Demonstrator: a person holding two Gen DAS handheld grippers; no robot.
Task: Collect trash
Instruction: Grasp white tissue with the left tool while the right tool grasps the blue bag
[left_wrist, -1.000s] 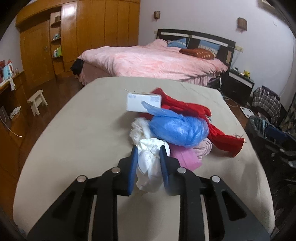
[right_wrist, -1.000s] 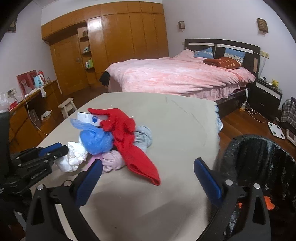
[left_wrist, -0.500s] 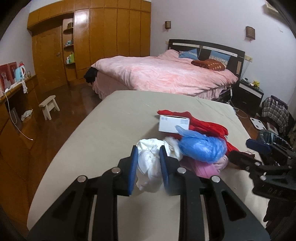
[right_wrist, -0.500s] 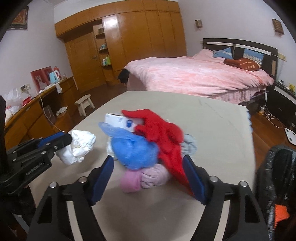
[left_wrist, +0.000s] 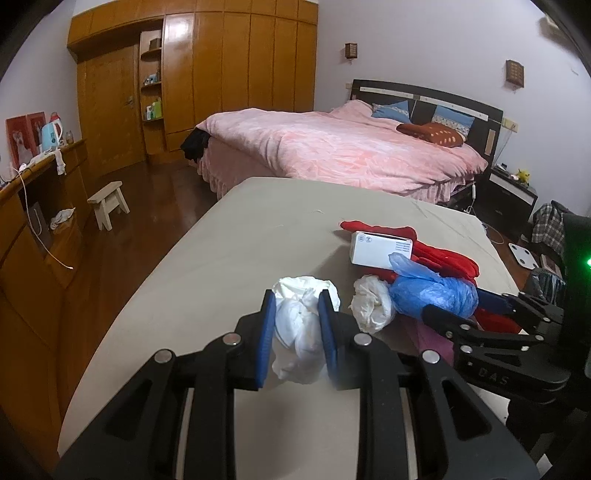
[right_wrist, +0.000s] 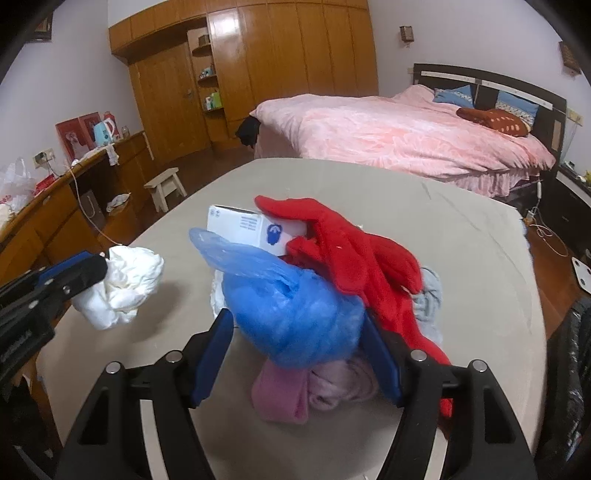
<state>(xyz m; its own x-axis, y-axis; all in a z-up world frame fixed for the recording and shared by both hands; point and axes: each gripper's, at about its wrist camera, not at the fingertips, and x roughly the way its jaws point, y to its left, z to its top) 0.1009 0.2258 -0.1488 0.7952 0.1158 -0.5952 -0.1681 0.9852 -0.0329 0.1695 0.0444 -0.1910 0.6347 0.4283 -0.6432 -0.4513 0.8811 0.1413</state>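
Note:
My left gripper (left_wrist: 295, 321) is shut on a crumpled white paper wad (left_wrist: 301, 332) and holds it above the beige table (left_wrist: 240, 251); the wad also shows in the right wrist view (right_wrist: 122, 284). My right gripper (right_wrist: 297, 332) is open, its blue pads on either side of a blue plastic bag (right_wrist: 295, 314), which also shows in the left wrist view (left_wrist: 432, 295). Behind the bag lie a white box (right_wrist: 251, 229), a red cloth (right_wrist: 354, 254), pink cloth (right_wrist: 295, 391) and a second white wad (left_wrist: 371, 302).
A black-lined trash bin (right_wrist: 569, 373) stands at the table's right edge. A pink bed (left_wrist: 343, 147) is beyond the table. A wooden stool (left_wrist: 109, 199), a side counter (left_wrist: 40, 206) and a wardrobe (left_wrist: 221, 81) are to the left.
My left gripper lifted the white wad away to the left of the pile. My right gripper moved forward and narrowed around the blue bag.

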